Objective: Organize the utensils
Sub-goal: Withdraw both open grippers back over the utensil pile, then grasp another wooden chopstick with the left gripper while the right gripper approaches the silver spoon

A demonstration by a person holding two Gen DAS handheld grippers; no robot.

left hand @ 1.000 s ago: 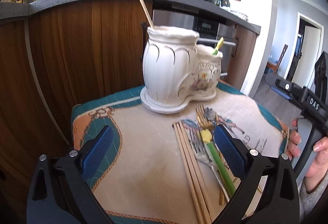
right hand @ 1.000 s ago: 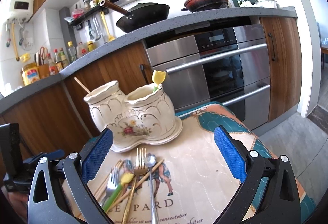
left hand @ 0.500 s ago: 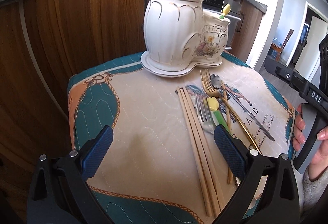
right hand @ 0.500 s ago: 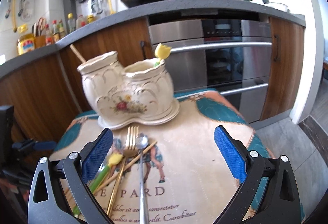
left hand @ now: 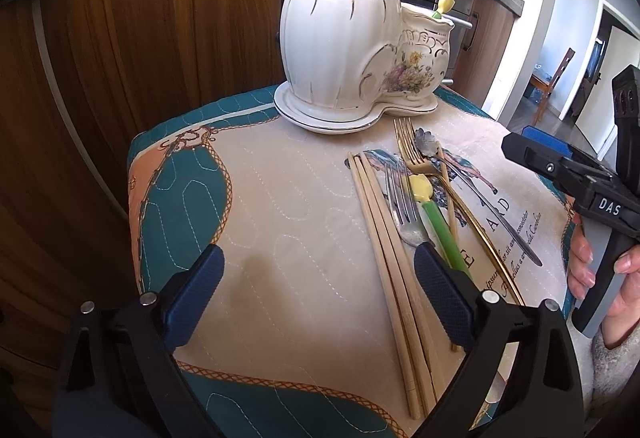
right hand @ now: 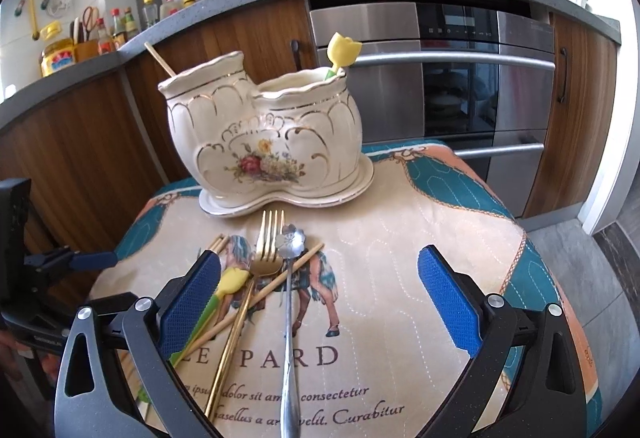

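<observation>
- The left tongs (left hand: 316, 290) gape wide over the quilted cloth (left hand: 280, 222) on the desk, holding nothing.
- The right tongs (right hand: 320, 294) also gape wide, empty.
- Loose utensils lie on the cloth before the ceramic holder (right hand: 264, 141): wooden chopsticks (left hand: 390, 258), a steel fork (left hand: 402, 207), a gold fork (right hand: 266, 250), a flower-bowled spoon (right hand: 289, 278) and a tulip-topped green utensil (left hand: 438, 226).
</observation>
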